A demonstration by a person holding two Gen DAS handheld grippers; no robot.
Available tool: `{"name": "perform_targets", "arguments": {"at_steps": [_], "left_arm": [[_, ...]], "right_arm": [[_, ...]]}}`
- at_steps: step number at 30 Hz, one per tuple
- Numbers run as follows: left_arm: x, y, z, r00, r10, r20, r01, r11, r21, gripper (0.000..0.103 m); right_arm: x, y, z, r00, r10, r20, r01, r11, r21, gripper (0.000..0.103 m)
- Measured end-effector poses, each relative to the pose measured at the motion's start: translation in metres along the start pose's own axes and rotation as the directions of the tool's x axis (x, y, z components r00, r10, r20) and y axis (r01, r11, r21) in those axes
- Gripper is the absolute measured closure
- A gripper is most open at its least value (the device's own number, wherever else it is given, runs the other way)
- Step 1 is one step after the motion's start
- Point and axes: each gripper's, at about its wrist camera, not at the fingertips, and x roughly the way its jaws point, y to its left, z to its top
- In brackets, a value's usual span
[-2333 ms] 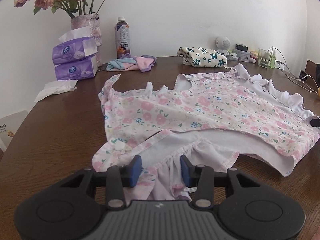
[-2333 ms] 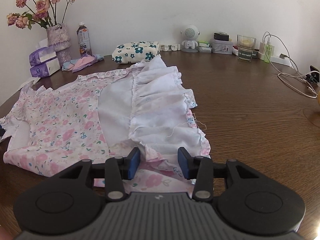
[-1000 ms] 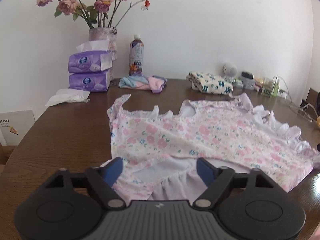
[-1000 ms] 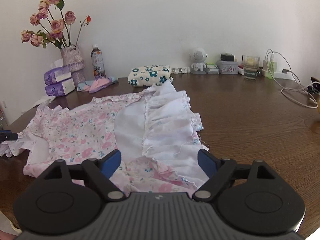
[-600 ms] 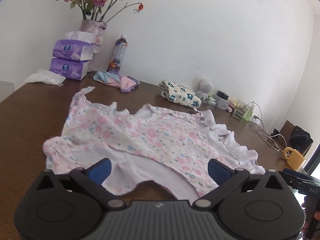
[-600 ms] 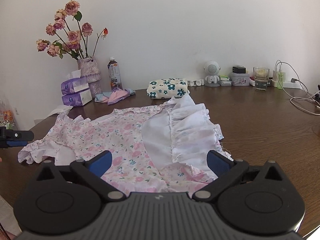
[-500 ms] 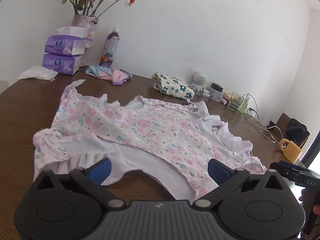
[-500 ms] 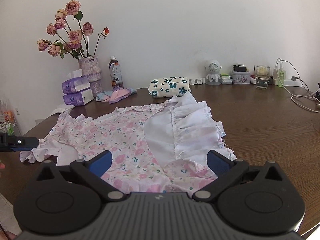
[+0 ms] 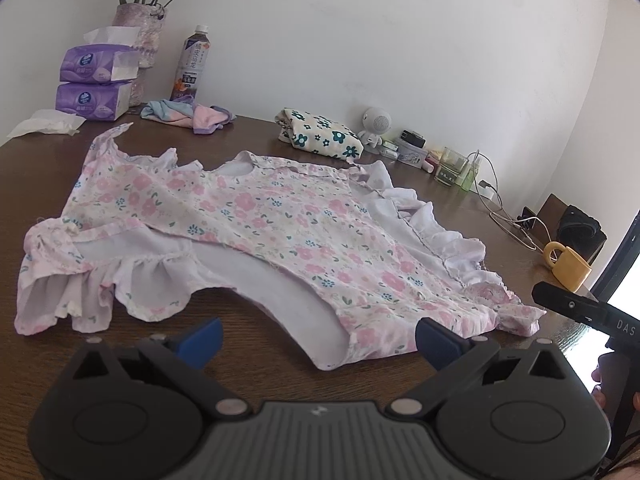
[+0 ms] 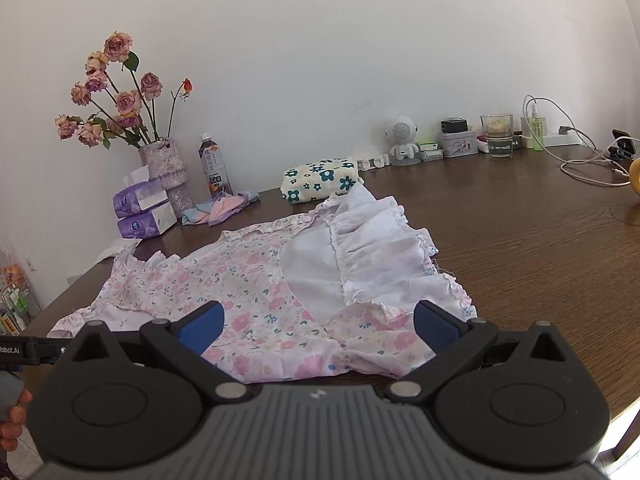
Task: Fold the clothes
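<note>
**Both grippers held wide above the near edge of the dress**

The left gripper [image 9: 316,338] is held level over the desk [image 9: 256,344], its blue-padded fingers [image 9: 200,338] spread wide and released, with nothing between them. Bare wood lies just ahead of the left-hand pad, while the hem of the floral dress [image 9: 256,216] is seen just ahead of the right-hand pad; whether cloth is touched there cannot be told. The right gripper [image 10: 316,326] is held likewise, its fingers [image 10: 436,328] released and splayed, and the near hem of the dress [image 10: 256,292] is seen between and beyond them. In the left wrist view the tip of the right gripper is seen at the right edge, with part of a hand [image 9: 600,380] cut off by the frame. In the right wrist view a hand [image 10: 12,416] is cut off at the lower left.

The dress is spread flat ahead of both pairs of fingers, with its white lining and ruffle turned up on two sides. Farther off, a folded flowered cloth [image 10: 320,178] is seen beyond the dress, and a yellow mug [image 9: 568,266] to the right. Against the wall, left of the fingers, tissue packs [image 10: 144,214], a bottle [image 10: 214,166] and a vase of roses [image 10: 164,172] are ranged; small items at the far right are too small to be made out.
</note>
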Motion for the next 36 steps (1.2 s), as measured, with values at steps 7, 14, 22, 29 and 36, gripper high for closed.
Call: {"name": "perform_targets", "arguments": {"at_steps": [7, 14, 22, 29, 36], "left_arm": [[0.0, -0.002, -0.003, 1.0, 0.001, -0.003, -0.001, 1.0, 0.0, 0.0], [-0.003, -0.005, -0.002, 0.999, 0.032, 0.006, -0.032, 0.999, 0.04, 0.002], [-0.007, -0.015, -0.002, 0.998, 0.066, -0.002, -0.064, 0.978, 0.196, 0.007], [0.006, -0.046, -0.006, 0.998, 0.033, -0.048, -0.008, 0.899, 0.437, 0.02], [0.022, -0.059, -0.004, 0.993, 0.025, -0.114, 0.041, 0.841, 0.54, 0.035]], "right_arm": [[-0.003, -0.004, -0.002, 1.0, 0.013, -0.004, -0.013, 1.0, -0.017, 0.0], [0.0, -0.017, 0.0, 0.998, 0.009, -0.058, -0.016, 0.993, -0.117, 0.0], [0.006, -0.015, 0.002, 0.99, -0.022, -0.137, -0.034, 0.918, -0.395, 0.001], [0.017, -0.015, 0.003, 0.973, -0.044, -0.225, -0.103, 0.792, -0.601, 0.021], [0.019, -0.017, 0.003, 0.962, -0.055, -0.269, -0.148, 0.723, -0.675, 0.025]]}}
